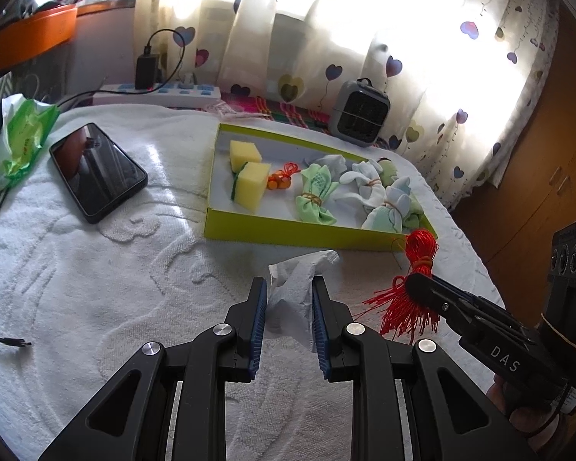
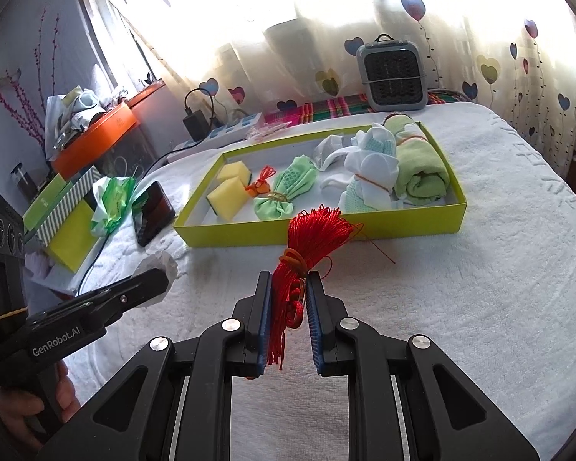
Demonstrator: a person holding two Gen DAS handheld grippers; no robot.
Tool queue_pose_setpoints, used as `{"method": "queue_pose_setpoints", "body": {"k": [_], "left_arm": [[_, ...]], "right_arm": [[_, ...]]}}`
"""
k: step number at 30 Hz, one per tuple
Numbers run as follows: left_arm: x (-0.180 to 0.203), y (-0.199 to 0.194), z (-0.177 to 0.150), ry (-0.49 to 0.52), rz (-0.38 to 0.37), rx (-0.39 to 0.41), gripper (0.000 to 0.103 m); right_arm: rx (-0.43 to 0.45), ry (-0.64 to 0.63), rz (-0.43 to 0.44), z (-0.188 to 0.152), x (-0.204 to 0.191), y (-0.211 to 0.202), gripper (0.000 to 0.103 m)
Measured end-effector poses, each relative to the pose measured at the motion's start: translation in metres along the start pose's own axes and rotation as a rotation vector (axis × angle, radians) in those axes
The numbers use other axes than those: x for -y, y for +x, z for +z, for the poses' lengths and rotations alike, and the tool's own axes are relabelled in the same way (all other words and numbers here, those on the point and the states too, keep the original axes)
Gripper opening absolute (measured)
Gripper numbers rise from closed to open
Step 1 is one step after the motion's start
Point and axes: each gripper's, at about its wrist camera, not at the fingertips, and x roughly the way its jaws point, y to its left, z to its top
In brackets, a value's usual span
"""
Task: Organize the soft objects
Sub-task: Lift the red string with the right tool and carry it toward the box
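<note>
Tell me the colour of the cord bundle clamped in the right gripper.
Bright red cord bundle, banded with orange elastic; clearest in the right wrist view.

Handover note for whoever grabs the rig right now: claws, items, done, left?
Left claw: shut on a crumpled white tissue, held above the towel.
Right claw: shut on the red tassel bundle, just in front of the tray's near wall.
Yellow-green tray: already holds two yellow sponges, a small orange charm, a banded green cloth, white and pale bundles and a rolled green towel.
Done: those items are in the tray.
Left: tassel looks bound for the tray; the tissue's destination is unclear. Phone nearby, leave it.
</note>
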Motion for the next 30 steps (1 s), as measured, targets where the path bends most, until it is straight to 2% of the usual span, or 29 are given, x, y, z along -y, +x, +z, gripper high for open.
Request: {"method": "queue_pose_setpoints", "body": {"k": [15, 30], "left_arm": [[0.016, 0.0, 0.024, 0.049, 0.0, 0.035, 0.02], [0.015, 0.019, 0.053, 0.064, 0.004, 0.04, 0.02]], "right_arm": [[0.055, -0.035, 0.008, 0.024, 0.004, -0.009, 0.018], [0.064, -0.101, -0.013, 0.062, 0.008, 0.003, 0.018]]}}
